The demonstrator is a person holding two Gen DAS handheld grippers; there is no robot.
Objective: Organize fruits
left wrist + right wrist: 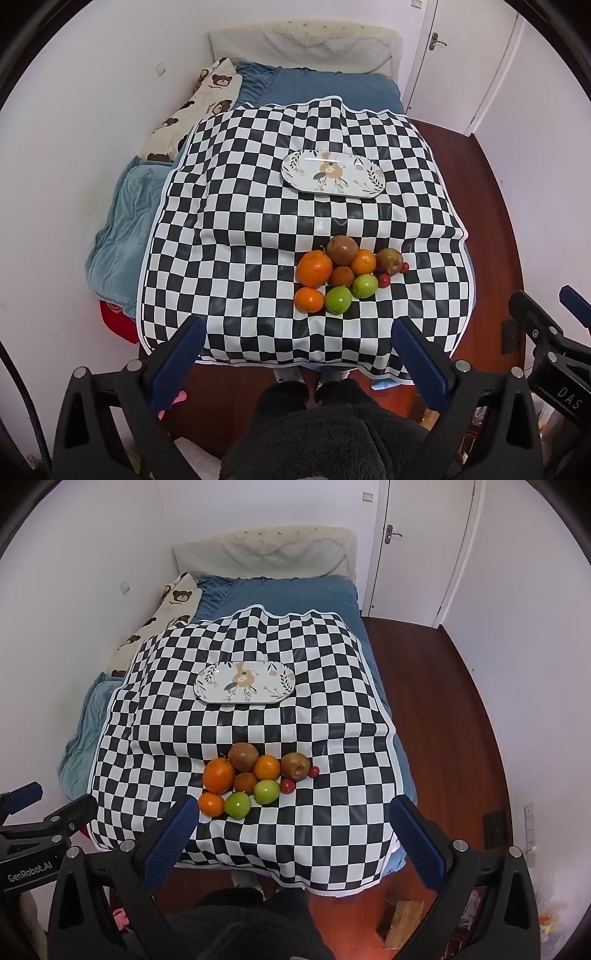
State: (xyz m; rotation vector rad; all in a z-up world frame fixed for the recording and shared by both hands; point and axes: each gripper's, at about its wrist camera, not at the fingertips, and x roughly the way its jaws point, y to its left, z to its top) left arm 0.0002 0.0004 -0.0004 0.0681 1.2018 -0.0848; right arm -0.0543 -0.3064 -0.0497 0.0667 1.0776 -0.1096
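Orange, green and brown fruits [341, 277] sit clustered on a checkered cloth [240, 229] near its front edge, ahead of the left gripper [297, 350] and right gripper [293, 829], both spread wide, holding nothing; a floral plate [373, 186] lies beyond.

left gripper [295, 350]: black frame, blue pads (silver screws) | right gripper [295, 830]: same
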